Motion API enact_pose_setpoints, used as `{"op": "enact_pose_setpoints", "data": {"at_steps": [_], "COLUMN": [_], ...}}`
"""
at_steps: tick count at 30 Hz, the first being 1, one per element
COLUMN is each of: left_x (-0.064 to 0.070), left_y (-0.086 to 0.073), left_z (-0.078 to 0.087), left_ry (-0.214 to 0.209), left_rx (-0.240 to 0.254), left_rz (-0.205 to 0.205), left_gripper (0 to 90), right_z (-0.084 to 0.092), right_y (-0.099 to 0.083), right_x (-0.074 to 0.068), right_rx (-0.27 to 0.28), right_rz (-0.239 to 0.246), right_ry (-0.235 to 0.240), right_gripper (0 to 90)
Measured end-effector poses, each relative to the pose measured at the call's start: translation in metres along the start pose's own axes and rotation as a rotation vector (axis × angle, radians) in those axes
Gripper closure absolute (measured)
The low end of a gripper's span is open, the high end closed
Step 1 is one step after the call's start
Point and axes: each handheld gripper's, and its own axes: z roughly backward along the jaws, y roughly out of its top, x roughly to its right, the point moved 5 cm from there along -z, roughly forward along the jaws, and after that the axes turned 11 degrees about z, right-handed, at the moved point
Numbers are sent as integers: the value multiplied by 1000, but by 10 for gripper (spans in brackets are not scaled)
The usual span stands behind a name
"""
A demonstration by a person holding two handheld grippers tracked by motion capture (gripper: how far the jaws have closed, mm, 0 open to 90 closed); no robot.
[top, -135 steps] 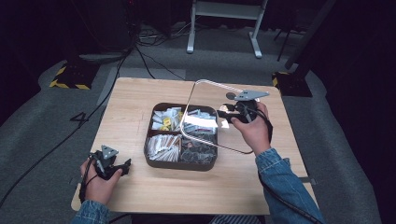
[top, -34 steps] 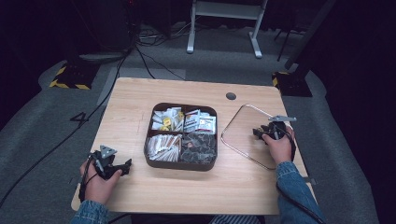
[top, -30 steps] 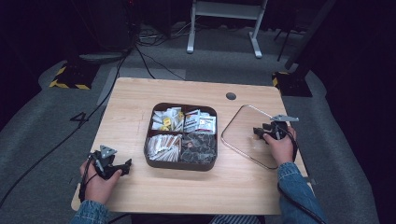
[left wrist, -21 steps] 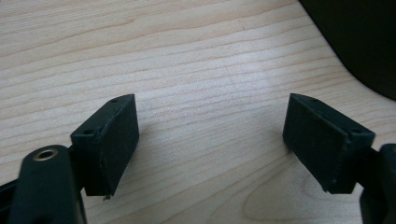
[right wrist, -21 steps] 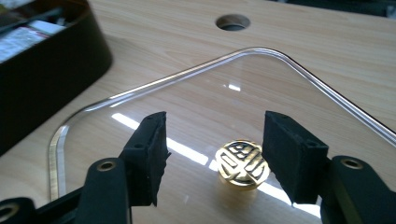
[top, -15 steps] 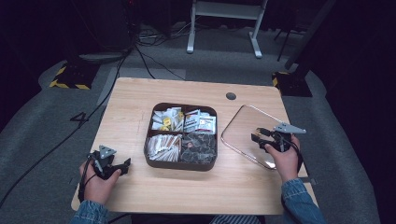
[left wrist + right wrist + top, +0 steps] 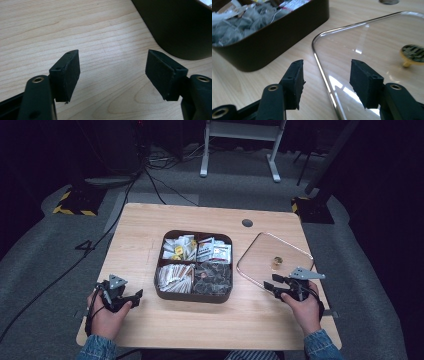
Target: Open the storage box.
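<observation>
Lying flat on the surface (image 7: pixel 150 227) beside the box (image 7: pixel 194 296), the lid (image 7: pixel 260 252) leaves its contents reachable; your right hand-held gripper (image 7: pixel 275 285) and left hand-held gripper (image 7: pixel 131 296) hold nothing, both closing slightly.

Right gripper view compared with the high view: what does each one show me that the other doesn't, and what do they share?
Right gripper view: up close, the hand-held gripper's two black jaws stand apart, having just closed a little, gripping nothing. The glass lid's rim runs up between them in the picture.

High view: the whole table, all four compartments of the brown tray, and the person's right hand behind the gripper.

Shared: the lid lying flat beside the tray, its gold knob, and the tray's packets.
</observation>
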Motion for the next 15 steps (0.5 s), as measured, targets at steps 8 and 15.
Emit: {"op": "enact_pose_setpoints", "data": {"at_steps": [8, 15], "left_x": [6, 10], "left_y": [8, 14], "left_z": [7, 8], "left_ry": [-40, -77], "left_rx": [-3, 10], "left_rz": [20, 35], "left_gripper": [312, 323], "right_z": [-21, -30], "right_y": [-15, -23], "right_x": [-28, -43], "right_rx": [-89, -121], "right_rz": [89, 138], "right_ry": [70, 104], "right_gripper": [449, 440]}}
